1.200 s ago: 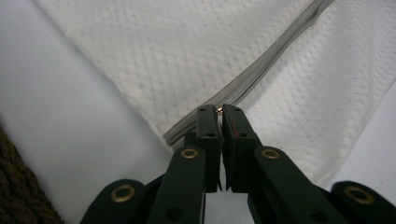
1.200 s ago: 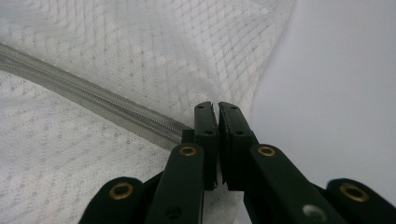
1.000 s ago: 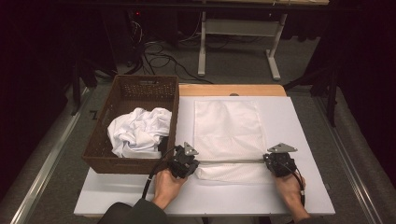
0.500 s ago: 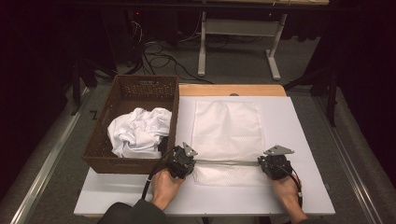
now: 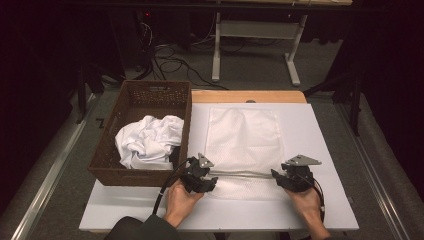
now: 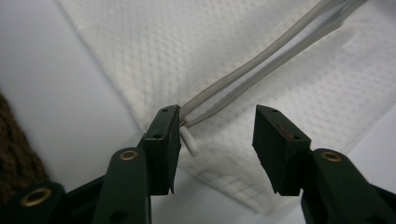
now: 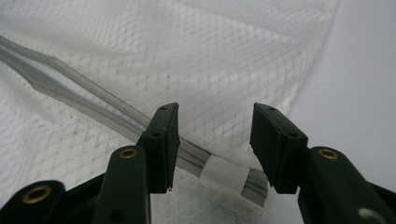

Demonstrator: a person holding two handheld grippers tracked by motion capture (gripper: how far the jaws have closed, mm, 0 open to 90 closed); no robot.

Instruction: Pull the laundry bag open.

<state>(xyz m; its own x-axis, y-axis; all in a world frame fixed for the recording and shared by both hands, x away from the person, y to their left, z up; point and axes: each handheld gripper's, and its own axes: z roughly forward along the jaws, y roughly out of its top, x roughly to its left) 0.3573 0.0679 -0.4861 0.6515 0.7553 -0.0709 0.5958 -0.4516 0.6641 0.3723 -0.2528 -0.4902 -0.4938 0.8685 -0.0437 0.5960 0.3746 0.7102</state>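
A white mesh bag (image 5: 245, 135) lies flat on the white table (image 5: 330, 150), its zipper (image 5: 245, 174) running across the near end. My left gripper (image 5: 212, 182) sits at the zipper's left end with its jaws just opened. In the left gripper view the zipper end and its white pull (image 6: 189, 141) lie against the left jaw, unpinched, and that gripper (image 6: 217, 128) is open. My right gripper (image 5: 276, 176) is at the zipper's right end, also just opened. The zipper (image 7: 93, 100) and a white tab (image 7: 224, 175) lie between its spread jaws (image 7: 215, 123), with no pad pressing on them.
A brown wicker basket (image 5: 150, 92) stands on the table's left side and holds a crumpled white cloth (image 5: 147, 140). It is close beside my left gripper. Behind the table are a desk frame (image 5: 252, 35) and cables on the floor.
Both grippers' jaws have opened and let go of the zipper's two ends. The zipper, earlier stretched between them, now rests on the bag. The hands have hardly moved.
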